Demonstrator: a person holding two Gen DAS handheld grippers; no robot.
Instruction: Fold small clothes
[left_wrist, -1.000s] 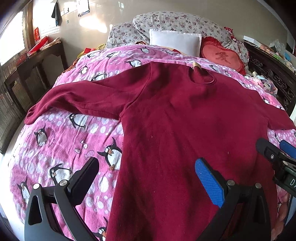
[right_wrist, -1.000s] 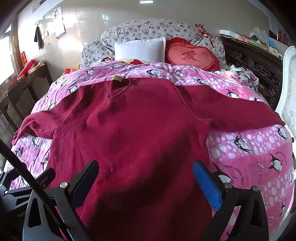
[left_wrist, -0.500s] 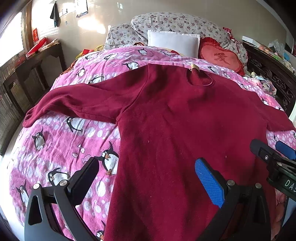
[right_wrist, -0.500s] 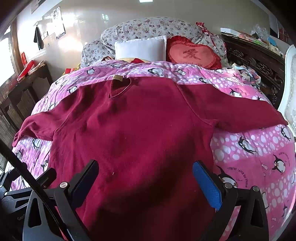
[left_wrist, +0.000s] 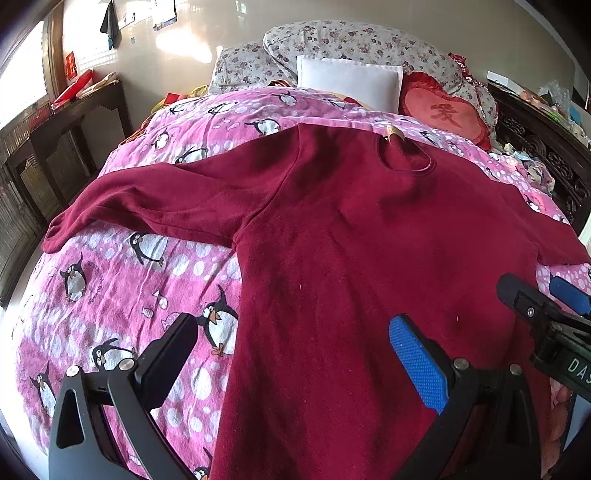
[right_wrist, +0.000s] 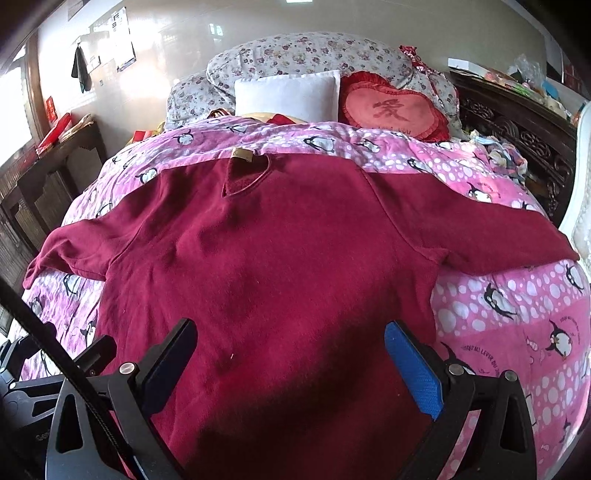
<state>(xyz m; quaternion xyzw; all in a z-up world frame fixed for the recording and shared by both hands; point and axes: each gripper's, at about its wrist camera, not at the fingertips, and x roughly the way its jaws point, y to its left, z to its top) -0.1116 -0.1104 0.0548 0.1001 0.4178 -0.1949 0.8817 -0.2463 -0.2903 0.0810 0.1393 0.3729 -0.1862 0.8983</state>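
A dark red long-sleeved sweater (left_wrist: 369, 258) lies flat, front up, on a pink penguin-print blanket (left_wrist: 122, 288), sleeves spread out to both sides, neck toward the pillows. It also shows in the right wrist view (right_wrist: 277, 266). My left gripper (left_wrist: 291, 347) is open and empty, held above the sweater's lower left edge. My right gripper (right_wrist: 290, 350) is open and empty, above the sweater's lower body; it shows at the right edge of the left wrist view (left_wrist: 535, 299). The sweater's hem is hidden below both views.
At the bed's head lie floral pillows (left_wrist: 351, 40), a white pillow (left_wrist: 347, 83) and a red heart cushion (left_wrist: 443, 110). A dark wooden table (left_wrist: 62, 122) stands left of the bed. A carved dark wooden cabinet (right_wrist: 517, 125) with clutter stands on the right.
Both grippers have drifted slightly forward over the sweater. Both stay open, and the sweater has not moved.
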